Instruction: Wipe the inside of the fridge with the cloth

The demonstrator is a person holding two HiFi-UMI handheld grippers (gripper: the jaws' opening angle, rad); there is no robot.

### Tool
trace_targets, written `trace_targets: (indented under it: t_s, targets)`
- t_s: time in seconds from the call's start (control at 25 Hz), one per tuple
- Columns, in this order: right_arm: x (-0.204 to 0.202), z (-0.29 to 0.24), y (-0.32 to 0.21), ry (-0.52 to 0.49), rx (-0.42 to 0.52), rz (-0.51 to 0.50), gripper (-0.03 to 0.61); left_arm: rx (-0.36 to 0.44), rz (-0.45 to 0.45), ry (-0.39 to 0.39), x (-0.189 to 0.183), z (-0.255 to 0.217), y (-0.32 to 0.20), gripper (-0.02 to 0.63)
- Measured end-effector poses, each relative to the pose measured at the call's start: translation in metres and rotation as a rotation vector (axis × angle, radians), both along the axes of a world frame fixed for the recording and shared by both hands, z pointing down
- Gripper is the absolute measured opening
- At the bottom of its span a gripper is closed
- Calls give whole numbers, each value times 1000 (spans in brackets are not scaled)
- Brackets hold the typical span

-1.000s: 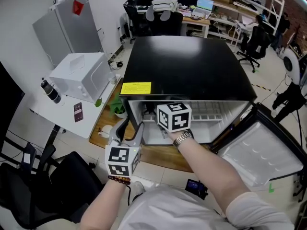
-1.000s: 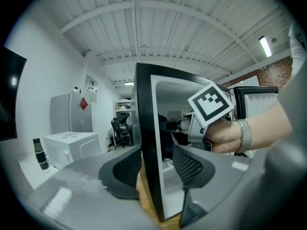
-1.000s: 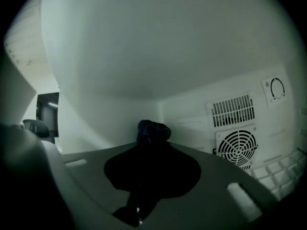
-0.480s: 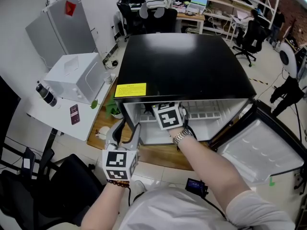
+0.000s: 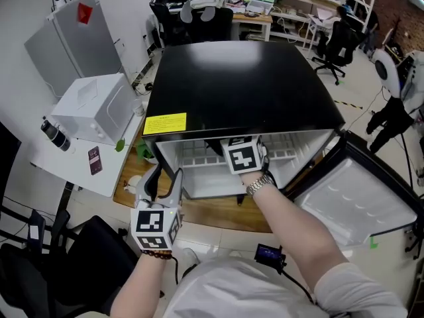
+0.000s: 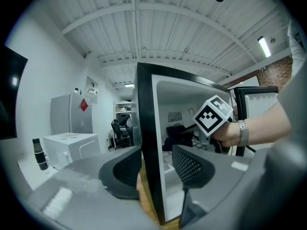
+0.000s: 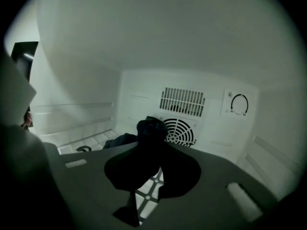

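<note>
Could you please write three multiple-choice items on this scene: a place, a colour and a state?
1. Where is the right gripper?
A. on the floor
B. inside the fridge
C. on the fridge's top

2. What colour is the label on the fridge's top?
A. yellow
B. blue
C. green

3. How do the right gripper's jaws stand?
A. wide apart, empty
B. shut on the cloth
C. shut on a bottle

Answers:
1. B: its view shows the fridge's white back wall.
2. A: the head view shows it yellow.
3. B: the dark cloth is pinched between them.
</note>
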State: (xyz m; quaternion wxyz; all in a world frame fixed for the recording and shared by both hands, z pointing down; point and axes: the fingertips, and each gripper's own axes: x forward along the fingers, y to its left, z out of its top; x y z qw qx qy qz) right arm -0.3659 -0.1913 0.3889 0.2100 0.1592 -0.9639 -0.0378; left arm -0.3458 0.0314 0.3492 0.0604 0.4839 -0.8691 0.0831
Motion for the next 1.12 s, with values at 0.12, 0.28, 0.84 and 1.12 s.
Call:
trace_targets:
  t_s: [0.12,0.28,0.84,1.12]
  targets:
    - [11,1,-13,2,-1,26,60,6,-5,2,0,0,1,198]
    - [29,1,-33,8,4,68,60,11,-12,6,-1,0,0,198]
    - [78,2,-87,13,1,196,60,25,-35,5,-2,0,1,198]
    - [92,-4,-102,-2,2,241,60,27,-42,4,-2,1,0,198]
